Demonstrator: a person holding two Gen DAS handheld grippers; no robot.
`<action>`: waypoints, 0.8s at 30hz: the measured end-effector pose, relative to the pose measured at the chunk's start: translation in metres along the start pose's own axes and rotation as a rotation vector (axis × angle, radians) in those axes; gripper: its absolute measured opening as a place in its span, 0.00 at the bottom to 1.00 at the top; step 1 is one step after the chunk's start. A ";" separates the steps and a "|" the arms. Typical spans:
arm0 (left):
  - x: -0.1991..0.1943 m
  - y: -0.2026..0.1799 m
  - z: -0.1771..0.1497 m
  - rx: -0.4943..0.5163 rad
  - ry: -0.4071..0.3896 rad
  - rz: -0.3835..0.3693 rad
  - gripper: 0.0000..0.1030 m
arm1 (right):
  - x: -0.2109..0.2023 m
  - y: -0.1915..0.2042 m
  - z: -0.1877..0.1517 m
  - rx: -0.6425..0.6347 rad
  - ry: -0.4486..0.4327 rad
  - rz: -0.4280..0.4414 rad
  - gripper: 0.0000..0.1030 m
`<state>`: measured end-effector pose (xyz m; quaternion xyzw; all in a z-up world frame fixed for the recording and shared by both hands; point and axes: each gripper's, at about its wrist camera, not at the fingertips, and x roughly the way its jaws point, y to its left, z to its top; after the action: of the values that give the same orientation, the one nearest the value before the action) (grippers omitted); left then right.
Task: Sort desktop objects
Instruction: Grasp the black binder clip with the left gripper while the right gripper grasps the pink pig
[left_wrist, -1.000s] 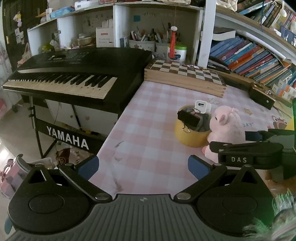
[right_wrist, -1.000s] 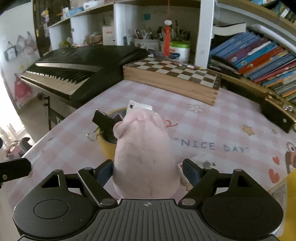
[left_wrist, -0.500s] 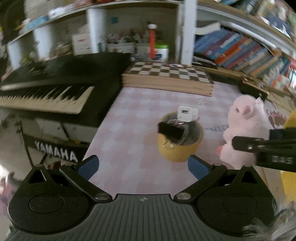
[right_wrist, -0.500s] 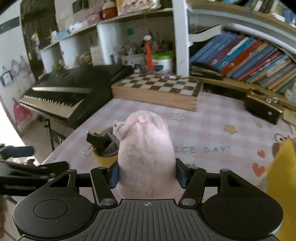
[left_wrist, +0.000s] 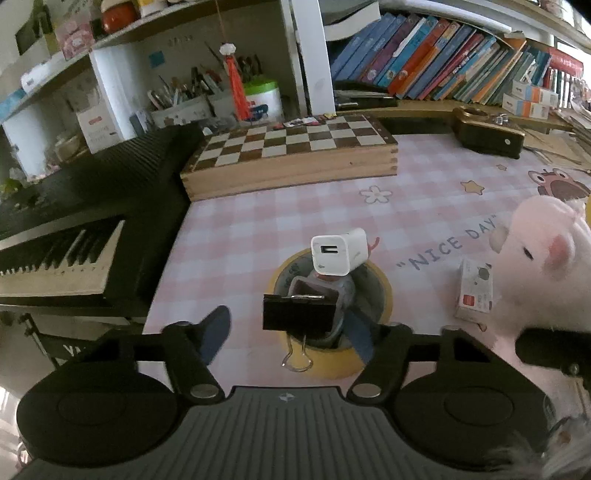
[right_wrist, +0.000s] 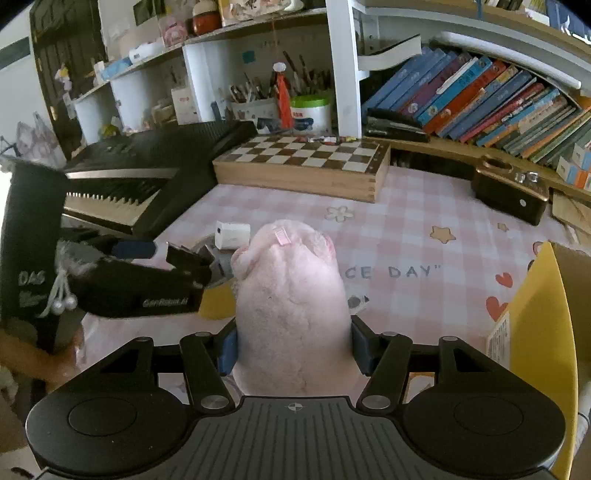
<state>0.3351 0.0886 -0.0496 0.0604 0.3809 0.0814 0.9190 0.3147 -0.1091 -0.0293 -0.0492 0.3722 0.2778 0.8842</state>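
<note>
My right gripper (right_wrist: 291, 350) is shut on a pink plush pig (right_wrist: 291, 295) and holds it above the pink checked mat. The pig also shows at the right of the left wrist view (left_wrist: 539, 266). My left gripper (left_wrist: 288, 332) is open around a yellow tape roll (left_wrist: 332, 363) that holds a black binder clip (left_wrist: 299, 312) and a white charger (left_wrist: 338, 254). The right finger sits inside the roll's rim, the left finger outside it. The left gripper shows in the right wrist view (right_wrist: 173, 254).
A small white box (left_wrist: 474, 291) lies between the roll and the pig. A wooden chessboard box (left_wrist: 291, 155) stands behind, a black keyboard (left_wrist: 74, 229) at the left, books (left_wrist: 443, 66) at the back right. A yellow box (right_wrist: 535, 332) stands at the right.
My left gripper moved forward and right until its fingers reached the tape roll. My right gripper lifted the pig slightly and kept its grip.
</note>
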 end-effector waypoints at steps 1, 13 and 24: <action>0.001 0.000 -0.001 0.005 0.005 -0.002 0.52 | 0.000 0.000 -0.001 0.001 0.003 0.000 0.58; -0.034 -0.006 -0.001 0.022 -0.079 -0.080 0.37 | -0.007 0.006 -0.005 0.000 -0.007 0.008 0.58; -0.094 0.000 -0.023 -0.033 -0.123 -0.157 0.37 | -0.029 0.021 -0.017 0.000 -0.037 -0.012 0.58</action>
<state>0.2535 0.0714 -0.0005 0.0203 0.3262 0.0115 0.9450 0.2767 -0.1097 -0.0188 -0.0464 0.3556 0.2732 0.8926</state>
